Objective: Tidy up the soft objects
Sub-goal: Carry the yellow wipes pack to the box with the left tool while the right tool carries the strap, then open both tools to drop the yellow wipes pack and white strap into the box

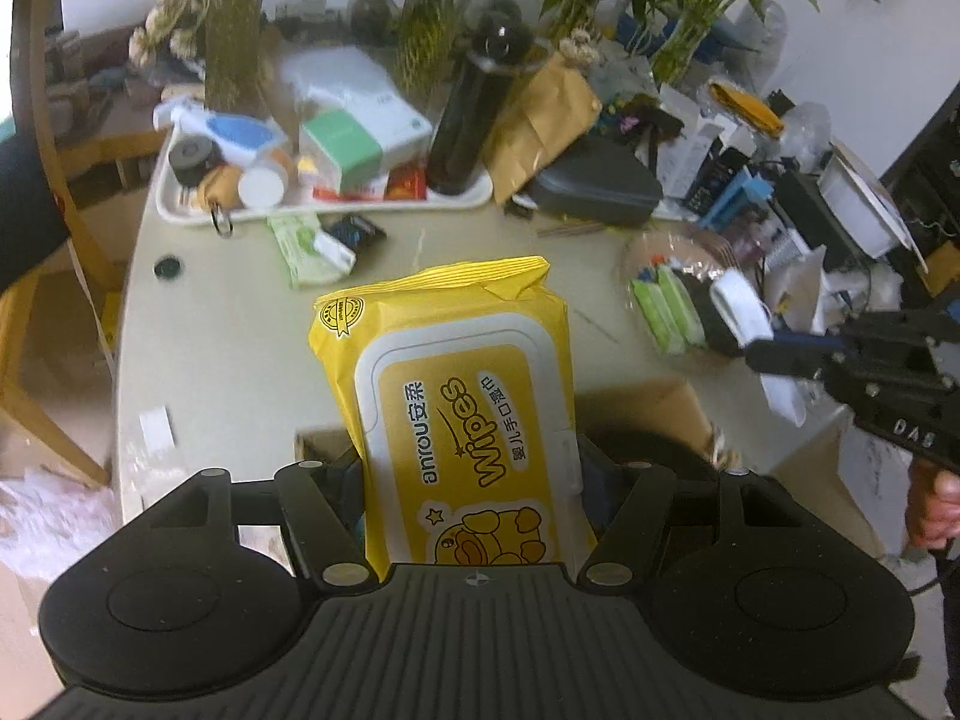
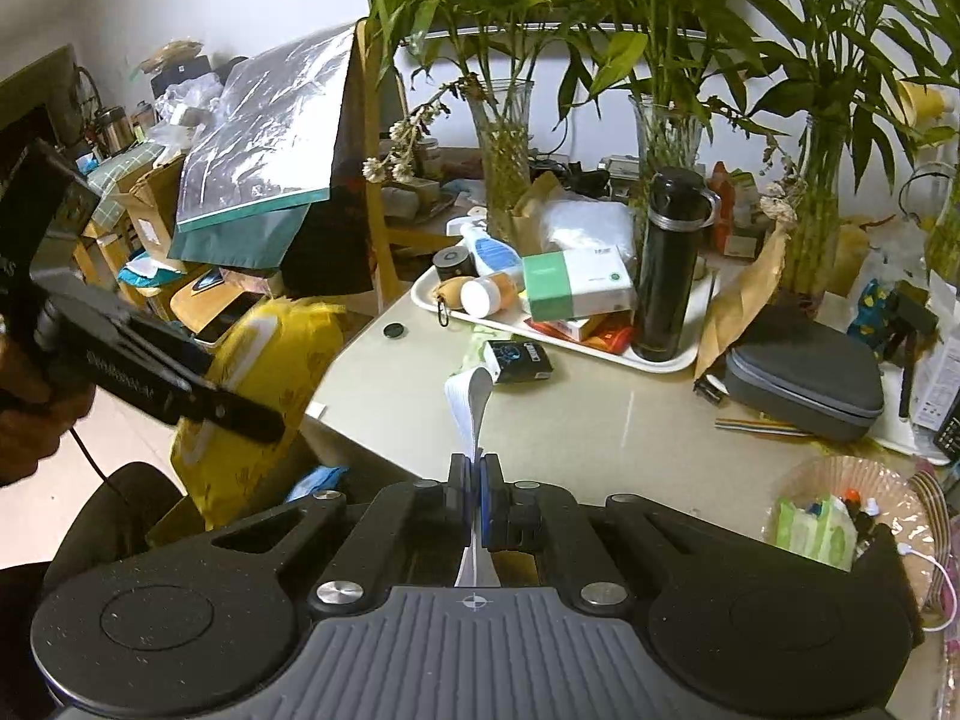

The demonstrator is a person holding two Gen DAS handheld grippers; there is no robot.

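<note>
My left gripper (image 1: pixel 471 468) is shut on a yellow pack of baby wipes (image 1: pixel 462 408), held above a cardboard box (image 1: pixel 666 414) at the table's near edge. The pack also shows in the right wrist view (image 2: pixel 264 384), with the left gripper (image 2: pixel 240 414) across it. My right gripper (image 2: pixel 477 471) is shut on a white folded soft piece (image 2: pixel 468 402) that sticks up between its fingers. The right gripper also shows at the right of the left wrist view (image 1: pixel 762 354), holding the white piece (image 1: pixel 741 306). A green tissue pack (image 1: pixel 303 249) lies on the table.
A white tray (image 1: pixel 180 210) with a black bottle (image 1: pixel 474 102), boxes and jars stands at the back. A grey case (image 2: pixel 804 378), a clear bowl with green packets (image 2: pixel 840 516), vases of bamboo (image 2: pixel 666 138) and a wooden chair (image 1: pixel 54 192) surround the table.
</note>
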